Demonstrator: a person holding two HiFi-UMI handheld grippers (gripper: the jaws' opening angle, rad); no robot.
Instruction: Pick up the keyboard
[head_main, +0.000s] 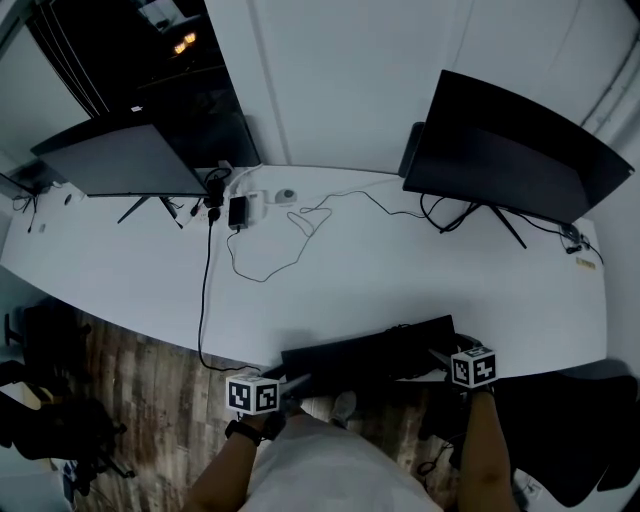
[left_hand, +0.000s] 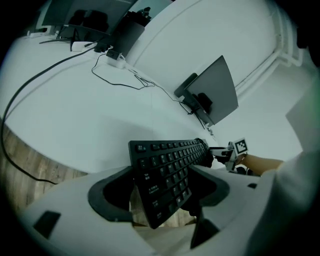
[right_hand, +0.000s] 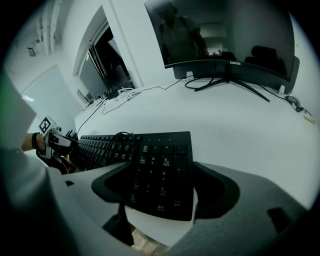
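1. My left gripper (head_main: 287, 388), low and left of centre in the head view, has its jaws drawn in onto the left end of the keyboard (head_main: 368, 352). That end is tilted and hangs past the edge of the counter (head_main: 400, 270), over the wooden floor (left_hand: 32, 159).
2. The keyboard runs along the near edge of the white counter, low in the frame, spanning from one gripper to the other.
3. My right gripper (head_main: 452, 362), lower right, has its jaws closed in on the numpad end, with the counter's edge showing just beneath.
4. I judge the grasp made at both ends and the left end already raised. I can't tell whether the right end is clear of the counter. What's left is to bring the keyboard up level and fully off.
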